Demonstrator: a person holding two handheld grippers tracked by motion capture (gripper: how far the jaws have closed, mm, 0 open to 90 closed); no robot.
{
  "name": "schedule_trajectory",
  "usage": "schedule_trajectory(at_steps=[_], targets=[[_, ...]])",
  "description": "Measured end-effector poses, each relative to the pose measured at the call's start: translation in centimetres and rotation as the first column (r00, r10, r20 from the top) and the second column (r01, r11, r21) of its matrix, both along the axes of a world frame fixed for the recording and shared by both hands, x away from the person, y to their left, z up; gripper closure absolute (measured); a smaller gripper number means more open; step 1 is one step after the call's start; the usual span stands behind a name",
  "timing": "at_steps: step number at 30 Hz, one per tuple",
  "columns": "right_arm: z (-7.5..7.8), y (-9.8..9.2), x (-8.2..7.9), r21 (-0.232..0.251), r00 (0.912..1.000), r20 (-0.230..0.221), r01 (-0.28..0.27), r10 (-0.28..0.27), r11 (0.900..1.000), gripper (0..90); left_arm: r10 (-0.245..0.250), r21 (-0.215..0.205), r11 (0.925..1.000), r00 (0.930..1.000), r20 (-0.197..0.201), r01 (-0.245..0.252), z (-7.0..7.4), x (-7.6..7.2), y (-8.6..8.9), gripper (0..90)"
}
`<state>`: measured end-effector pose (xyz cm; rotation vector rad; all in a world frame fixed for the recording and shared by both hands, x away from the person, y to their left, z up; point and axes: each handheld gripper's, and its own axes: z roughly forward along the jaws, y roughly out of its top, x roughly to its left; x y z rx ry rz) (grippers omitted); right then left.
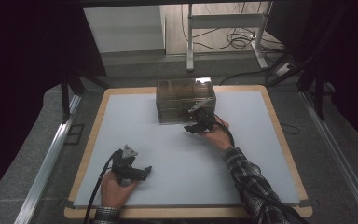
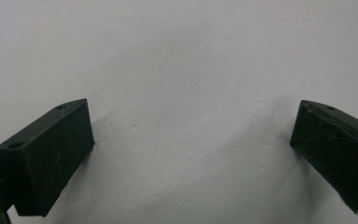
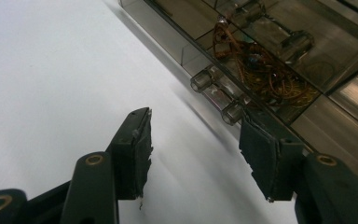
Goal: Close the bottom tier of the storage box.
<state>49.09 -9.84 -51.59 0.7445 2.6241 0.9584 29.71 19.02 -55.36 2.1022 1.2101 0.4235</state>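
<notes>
A clear smoky box [image 1: 185, 100] sits at the upper middle of the high view, on the far part of the desk [image 1: 135, 126], which is covered by a pale sheet with a wooden rim showing around it. The right tool [image 1: 193, 125] lies just below the box's lower right corner, held in the right hand [image 1: 216, 135], whose plaid sleeve [image 1: 249, 179] runs down to the lower right of the frame.

In the right gripper view the box [image 3: 279, 60] fills the upper right; through its wall a tangle of thin orange-brown wire [image 3: 261, 70] shows in one compartment, and a clear hinge or latch piece [image 3: 216, 91] juts from its near edge. The right tool [image 3: 196, 154] has its jaws spread, with bare sheet between them; the right-hand jaw sits close against the box's edge, though whether it touches I cannot tell.

The left tool [image 1: 142, 171] rests at the lower left of the high view, held in the left hand [image 1: 116, 189], well apart from the box. In the left gripper view the left tool [image 2: 191, 149] has its jaws spread wide over the plain sheet, pinching nothing.
</notes>
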Motion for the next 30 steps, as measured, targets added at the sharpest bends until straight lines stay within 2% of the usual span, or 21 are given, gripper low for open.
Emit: schedule_trajectory(at_steps=[30], targets=[[-0.24, 0.6, 0.72, -0.014, 0.9996, 0.027, 0.001, -0.001, 1.0, 36.2, -0.001, 0.002, 1.0, 1.0, 0.0, 0.001, 0.0, 0.01, 0.01, 0.0]])
